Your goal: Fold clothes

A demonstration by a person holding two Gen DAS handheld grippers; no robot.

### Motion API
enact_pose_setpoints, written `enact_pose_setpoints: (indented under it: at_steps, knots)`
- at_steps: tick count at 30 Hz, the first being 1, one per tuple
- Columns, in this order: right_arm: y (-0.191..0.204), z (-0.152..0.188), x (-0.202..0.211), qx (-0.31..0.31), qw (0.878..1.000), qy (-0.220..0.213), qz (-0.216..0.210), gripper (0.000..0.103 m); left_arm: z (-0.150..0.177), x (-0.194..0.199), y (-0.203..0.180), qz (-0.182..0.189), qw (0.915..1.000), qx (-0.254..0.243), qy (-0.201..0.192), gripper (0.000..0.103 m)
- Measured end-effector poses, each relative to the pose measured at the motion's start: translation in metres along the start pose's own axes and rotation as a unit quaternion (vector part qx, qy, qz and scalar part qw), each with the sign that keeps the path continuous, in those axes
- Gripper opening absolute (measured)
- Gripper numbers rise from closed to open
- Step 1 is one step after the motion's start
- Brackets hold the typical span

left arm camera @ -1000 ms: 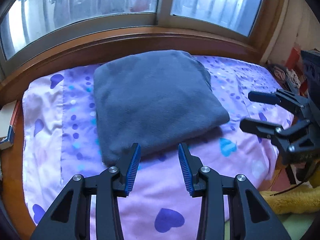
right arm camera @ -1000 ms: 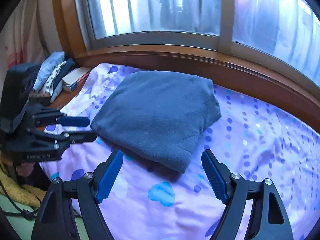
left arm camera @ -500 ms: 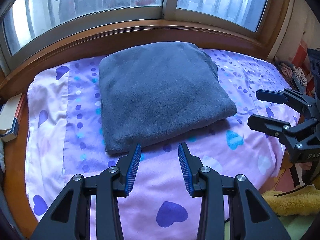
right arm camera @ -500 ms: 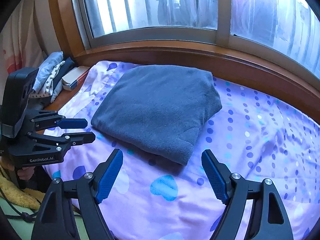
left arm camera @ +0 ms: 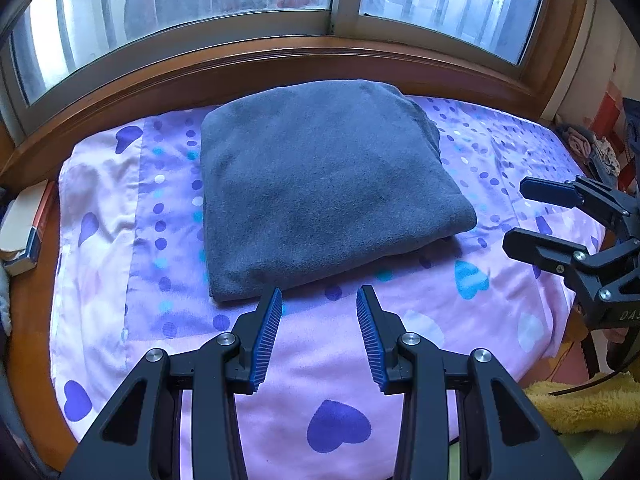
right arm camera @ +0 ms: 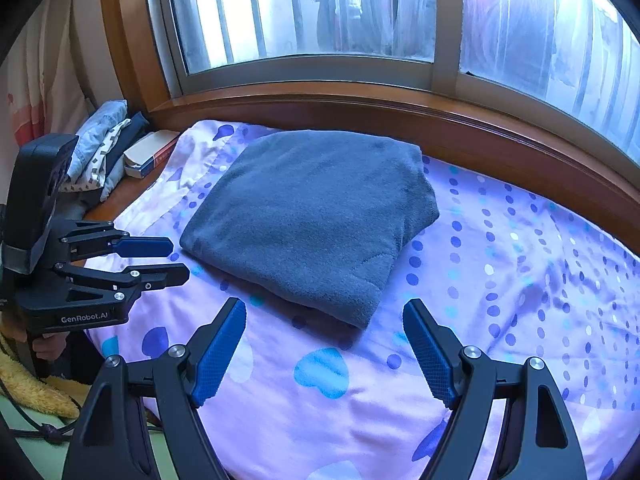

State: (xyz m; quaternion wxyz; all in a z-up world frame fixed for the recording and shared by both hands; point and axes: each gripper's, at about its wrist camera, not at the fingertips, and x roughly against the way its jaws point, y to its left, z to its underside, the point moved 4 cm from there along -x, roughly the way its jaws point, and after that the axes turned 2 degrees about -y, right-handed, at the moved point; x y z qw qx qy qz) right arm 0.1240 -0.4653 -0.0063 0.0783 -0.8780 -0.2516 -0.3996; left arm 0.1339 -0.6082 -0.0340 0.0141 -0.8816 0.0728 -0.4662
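A grey fleece garment [left arm camera: 320, 184] lies folded into a thick rectangle on a pink and purple sheet [left arm camera: 320, 364] printed with hearts and dots. My left gripper [left arm camera: 319, 292] hovers just short of the garment's near edge, open, with nothing between its blue pads. From the right wrist view the same garment [right arm camera: 316, 216] lies ahead, and my right gripper [right arm camera: 324, 304] stands wide open before its near corner, also empty. Each gripper shows in the other's view: the right one [left arm camera: 516, 214] at the sheet's right edge, the left one [right arm camera: 178, 259] at the sheet's left edge.
A wooden sill [left arm camera: 320, 64] and a window run behind the sheet. A boxed book [right arm camera: 150, 152] and a stack of folded clothes [right arm camera: 104, 144] sit at the left end. Yellow fluffy fabric [left arm camera: 580, 404] lies below the near right corner, and crumpled clothes [left arm camera: 592, 148] lie at the far right.
The left wrist view has tipped up slightly, showing more of the window. The garment lies still, and both grippers keep the same opening.
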Motion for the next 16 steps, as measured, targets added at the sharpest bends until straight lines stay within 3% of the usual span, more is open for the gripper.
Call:
enact_pose_setpoints:
  at_steps: [6, 16]
  knots:
    - [0.0016, 0.0002, 0.0002, 0.004, 1.0, 0.0, -0.001, 0.08, 0.0005, 0.0033, 0.0017, -0.002, 1.0, 0.004, -0.008, 0.047]
    - [0.0061, 0.0008, 0.0008, 0.008, 1.0, 0.0, -0.001, 0.08, 0.0017, 0.0069, 0.0054, 0.0, 0.9999, 0.007, -0.01, 0.047]
